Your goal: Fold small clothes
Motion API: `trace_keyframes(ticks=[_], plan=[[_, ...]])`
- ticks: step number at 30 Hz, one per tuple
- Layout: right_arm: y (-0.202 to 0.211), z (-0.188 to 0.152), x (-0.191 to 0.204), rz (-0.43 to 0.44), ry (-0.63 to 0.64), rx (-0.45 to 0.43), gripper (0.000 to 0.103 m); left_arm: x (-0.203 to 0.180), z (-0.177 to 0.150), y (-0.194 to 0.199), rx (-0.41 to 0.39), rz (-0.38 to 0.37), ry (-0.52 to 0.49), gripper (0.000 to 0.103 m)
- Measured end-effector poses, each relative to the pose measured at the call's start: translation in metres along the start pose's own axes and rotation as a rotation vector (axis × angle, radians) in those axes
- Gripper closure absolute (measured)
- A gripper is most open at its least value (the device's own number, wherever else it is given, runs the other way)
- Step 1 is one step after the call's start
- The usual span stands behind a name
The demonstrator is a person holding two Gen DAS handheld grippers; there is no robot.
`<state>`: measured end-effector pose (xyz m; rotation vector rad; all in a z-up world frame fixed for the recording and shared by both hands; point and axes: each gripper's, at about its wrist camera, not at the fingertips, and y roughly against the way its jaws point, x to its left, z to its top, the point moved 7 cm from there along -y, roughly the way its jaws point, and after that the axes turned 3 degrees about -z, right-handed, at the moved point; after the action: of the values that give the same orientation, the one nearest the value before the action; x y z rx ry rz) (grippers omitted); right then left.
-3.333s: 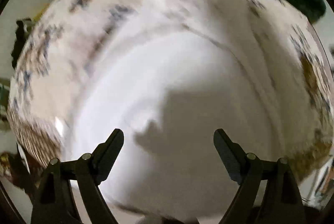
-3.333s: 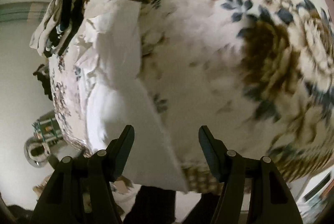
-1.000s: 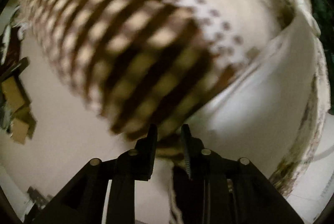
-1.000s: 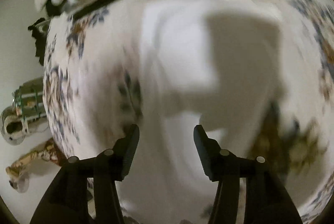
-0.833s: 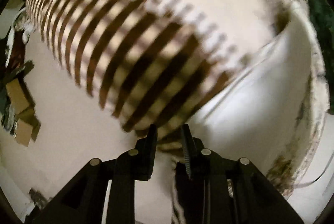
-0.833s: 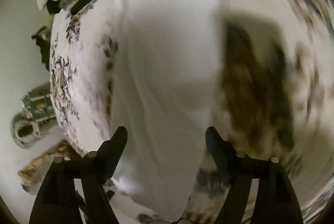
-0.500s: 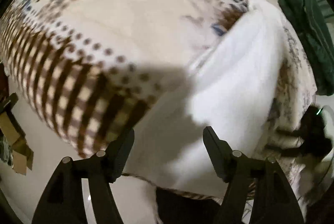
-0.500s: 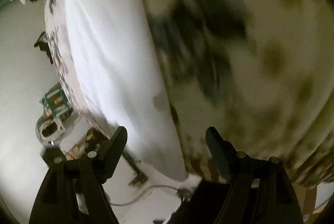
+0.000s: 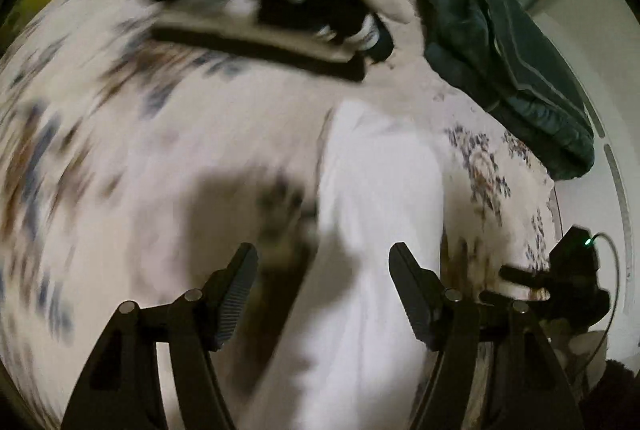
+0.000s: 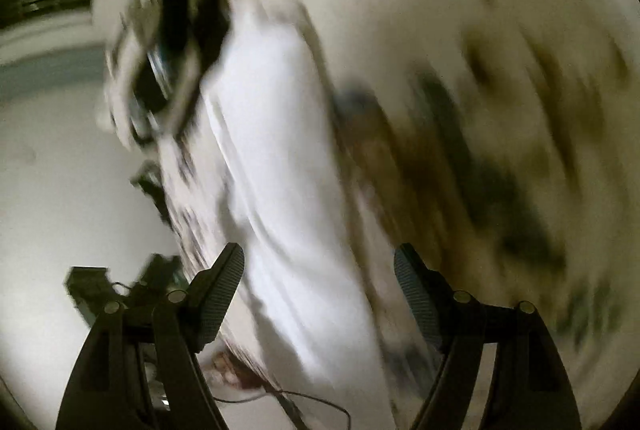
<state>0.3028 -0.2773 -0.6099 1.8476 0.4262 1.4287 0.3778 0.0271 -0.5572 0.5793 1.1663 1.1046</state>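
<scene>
On the bed (image 9: pixel 132 189), over its flowered cover, a white cloth (image 9: pixel 380 197) lies as a long narrow strip, running from near the front edge back toward the far edge. Its surface looks flat, though both views are smeared with blur and I cannot tell how the folds sit.

The left tool (image 9: pixel 323 290) hangs above the near end of the cloth with its jaws spread wide and nothing between them; its shadow falls on the cover just beside the strip. The right tool (image 10: pixel 319 286) is likewise wide apart and empty, above the same cloth (image 10: pixel 276 157) near the front edge.

At the far edge of the bed, beyond the cloth's far end, sits a stack of folded clothes (image 9: pixel 260 17), black and pale layers, too blurred to tell apart. A dark green garment (image 9: pixel 500 61) lies heaped at the far right corner, apart from the cloth.
</scene>
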Motion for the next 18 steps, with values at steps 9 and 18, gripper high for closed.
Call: trace_keyframes(ticks=[9,18], plan=[[-0.085,0.151,0.048,-0.129,0.037,-0.011,0.025,-0.009,0.079,-0.129,0.124,-0.004,-0.15,0.037],[-0.073,0.207,0.048,-0.123,-0.04,-0.153,0.035,0.022,0.09,-0.146,0.127,-0.135,-0.044,0.037]])
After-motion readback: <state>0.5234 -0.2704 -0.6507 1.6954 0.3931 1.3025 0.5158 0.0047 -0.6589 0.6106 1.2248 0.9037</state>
